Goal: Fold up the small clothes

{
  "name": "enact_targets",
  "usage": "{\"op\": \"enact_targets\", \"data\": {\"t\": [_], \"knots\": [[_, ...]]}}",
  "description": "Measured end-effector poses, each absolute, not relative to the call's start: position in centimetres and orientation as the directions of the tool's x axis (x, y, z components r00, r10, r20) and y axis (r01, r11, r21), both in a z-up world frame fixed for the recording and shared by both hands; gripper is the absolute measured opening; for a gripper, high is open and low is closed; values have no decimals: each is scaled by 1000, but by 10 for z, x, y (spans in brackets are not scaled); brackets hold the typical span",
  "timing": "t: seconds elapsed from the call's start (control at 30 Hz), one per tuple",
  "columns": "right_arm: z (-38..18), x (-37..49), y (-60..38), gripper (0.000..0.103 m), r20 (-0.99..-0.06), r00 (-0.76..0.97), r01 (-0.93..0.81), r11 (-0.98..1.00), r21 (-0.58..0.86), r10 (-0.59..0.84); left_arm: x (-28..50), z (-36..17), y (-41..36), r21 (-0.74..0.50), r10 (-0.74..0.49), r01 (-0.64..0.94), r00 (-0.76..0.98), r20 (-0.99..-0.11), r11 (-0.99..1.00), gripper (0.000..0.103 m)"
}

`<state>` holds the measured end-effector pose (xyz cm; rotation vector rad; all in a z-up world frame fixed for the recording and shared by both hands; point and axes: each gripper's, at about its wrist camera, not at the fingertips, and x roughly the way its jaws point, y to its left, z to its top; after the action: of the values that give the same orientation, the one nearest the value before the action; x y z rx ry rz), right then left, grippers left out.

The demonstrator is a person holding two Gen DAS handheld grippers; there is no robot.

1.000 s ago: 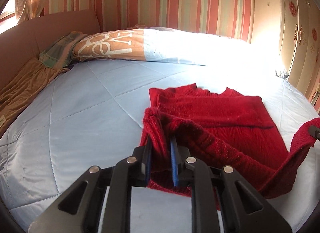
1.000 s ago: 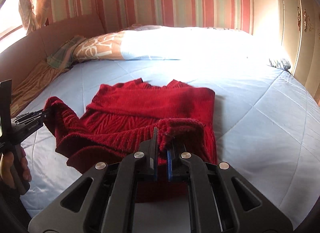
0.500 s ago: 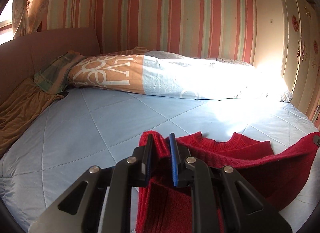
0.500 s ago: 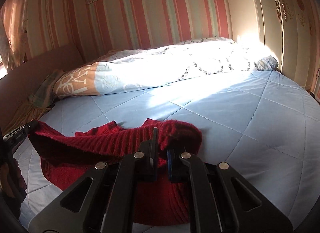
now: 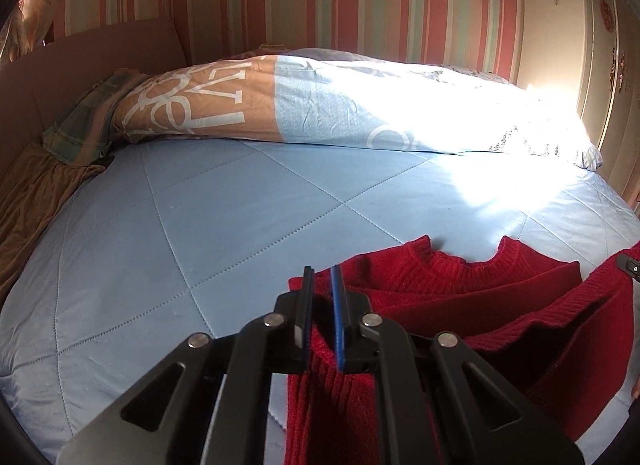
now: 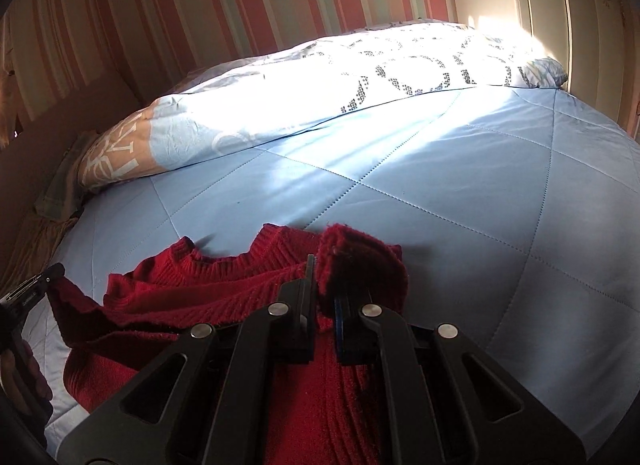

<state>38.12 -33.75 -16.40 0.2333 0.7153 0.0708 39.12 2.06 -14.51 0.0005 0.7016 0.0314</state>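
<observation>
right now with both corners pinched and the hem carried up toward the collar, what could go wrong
The left hand-held gripper holds only a thin bit of the red sweater low between its fingers, so that corner may slip out before it lands. The right hand-held gripper has a thick bunched wad instead, which may drop as a lump and leave a crooked edge. The hem sags between the two grips, so it could crease on the blue quilt.

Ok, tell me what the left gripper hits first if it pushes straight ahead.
Past the red sweater it grips, the left gripper would probably meet the blue quilted bedspread first, then the rolled duvet; depth is uncertain.
</observation>
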Motion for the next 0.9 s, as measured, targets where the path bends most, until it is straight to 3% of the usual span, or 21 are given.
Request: {"op": "enact_targets", "data": {"t": [0.2, 0.27, 0.3, 0.33, 0.4, 0.47, 0.5, 0.53, 0.7, 0.9], "knots": [[-198, 427, -334, 8, -739, 662, 65, 972, 224, 126, 396, -170, 18, 102, 51, 27, 724, -687, 994, 8], [-203, 430, -333, 13, -748, 648, 67, 967, 245, 145, 409, -179, 20, 102, 58, 22, 698, -714, 994, 11], [-201, 425, -332, 28, -729, 661, 45, 961, 274, 177, 414, -181, 24, 92, 58, 13, 684, -727, 996, 11], [-195, 418, -329, 50, -702, 681, 15, 954, 299, 209, 417, -181, 27, 70, 47, 6, 681, -731, 998, 11], [-179, 399, -323, 65, -658, 727, -20, 964, 264, 195, 414, -177, 33, 40, 23, 9, 687, -726, 999, 16], [-167, 380, -318, 65, -636, 744, -65, 970, 235, 204, 404, -173, 36, 40, 18, 16, 689, -724, 999, 49], [-163, 371, -316, 65, -628, 750, -79, 971, 225, 207, 395, -171, 37, 46, 25, 11, 704, -710, 999, 75], [-161, 362, -314, 66, -622, 755, -92, 973, 213, 207, 387, -169, 38, 50, 28, 9, 720, -693, 999, 81], [-167, 322, -306, 69, -633, 746, -124, 978, 169, 205, 372, -168, 29, 7, -78, 115, 717, -693, 993, 81], [-183, 290, -297, 69, -661, 722, -121, 978, 172, 205, 377, -182, -13, 109, -138, 300, 692, -709, 948, 79]]}}
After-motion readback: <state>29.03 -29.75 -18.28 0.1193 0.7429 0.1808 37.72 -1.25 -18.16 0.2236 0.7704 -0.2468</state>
